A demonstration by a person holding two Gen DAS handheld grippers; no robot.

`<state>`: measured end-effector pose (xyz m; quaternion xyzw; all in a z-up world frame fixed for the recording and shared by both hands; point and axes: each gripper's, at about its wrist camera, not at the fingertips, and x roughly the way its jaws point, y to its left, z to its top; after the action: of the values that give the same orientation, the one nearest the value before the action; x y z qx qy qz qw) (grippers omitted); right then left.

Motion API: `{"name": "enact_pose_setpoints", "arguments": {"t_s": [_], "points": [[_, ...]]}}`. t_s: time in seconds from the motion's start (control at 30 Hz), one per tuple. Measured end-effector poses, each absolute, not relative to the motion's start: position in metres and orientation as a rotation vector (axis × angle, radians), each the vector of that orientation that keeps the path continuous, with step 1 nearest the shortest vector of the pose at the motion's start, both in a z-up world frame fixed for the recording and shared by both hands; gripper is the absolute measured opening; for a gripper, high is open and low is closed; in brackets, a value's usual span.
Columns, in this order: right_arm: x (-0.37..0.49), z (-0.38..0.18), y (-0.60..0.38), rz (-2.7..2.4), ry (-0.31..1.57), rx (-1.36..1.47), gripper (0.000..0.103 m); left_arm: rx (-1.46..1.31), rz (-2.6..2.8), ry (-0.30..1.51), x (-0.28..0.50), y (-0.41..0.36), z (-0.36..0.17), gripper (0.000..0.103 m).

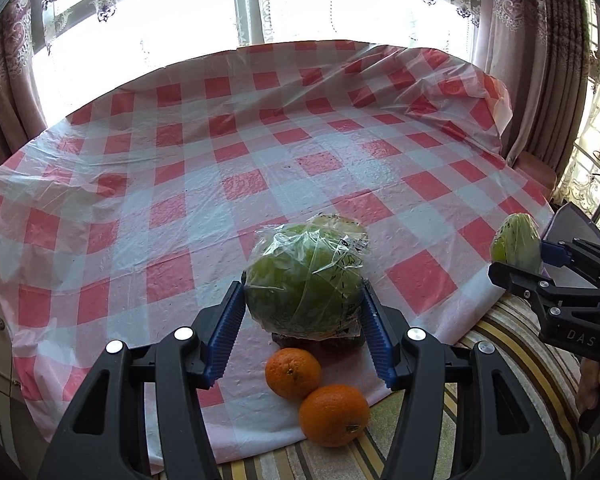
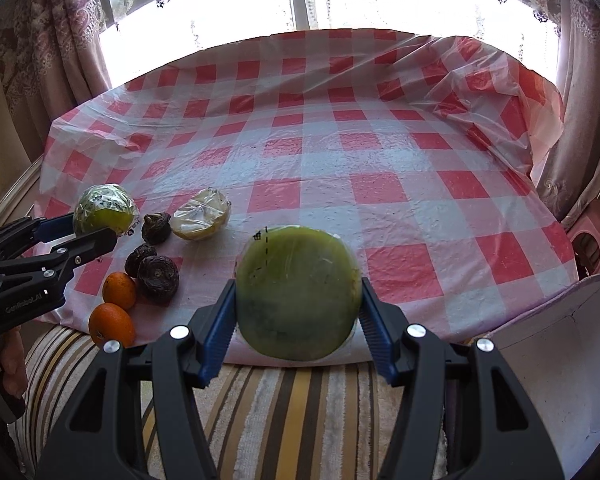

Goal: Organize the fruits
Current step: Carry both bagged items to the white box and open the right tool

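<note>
My left gripper (image 1: pixel 302 300) is shut on a plastic-wrapped green fruit (image 1: pixel 304 280), held above the near table edge; it also shows in the right wrist view (image 2: pixel 104 210). My right gripper (image 2: pixel 298 300) is shut on another wrapped green fruit (image 2: pixel 298 292), also seen in the left wrist view (image 1: pixel 518 242). Two oranges (image 1: pixel 294 372) (image 1: pixel 334 414) lie below the left gripper. In the right wrist view, the oranges (image 2: pixel 119 290) (image 2: pixel 112 324), three dark wrinkled fruits (image 2: pixel 156 274) and a wrapped pale half fruit (image 2: pixel 200 218) lie at the table's near left.
The table carries a red-and-white checked plastic cloth (image 2: pixel 340 152), bunched up at the far right. A white box (image 2: pixel 560 360) sits at the near right. A striped cloth (image 2: pixel 292 420) lies under the near edge. Curtains and windows are behind.
</note>
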<state>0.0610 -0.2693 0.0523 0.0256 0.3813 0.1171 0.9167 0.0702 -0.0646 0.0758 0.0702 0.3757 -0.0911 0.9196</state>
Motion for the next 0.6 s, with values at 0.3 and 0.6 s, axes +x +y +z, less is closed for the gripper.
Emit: {"name": "enact_pose_setpoints", "arguments": {"t_s": [0.3,0.6], "points": [[0.051,0.06,-0.321,0.154,0.766,0.089,0.059,0.224,-0.298,0.759,0.077,-0.112,0.086,0.055],[0.043,0.057,-0.383,0.015,0.773,0.119,0.059,0.318,-0.449,0.78,0.082,-0.173,0.087,0.055]]}}
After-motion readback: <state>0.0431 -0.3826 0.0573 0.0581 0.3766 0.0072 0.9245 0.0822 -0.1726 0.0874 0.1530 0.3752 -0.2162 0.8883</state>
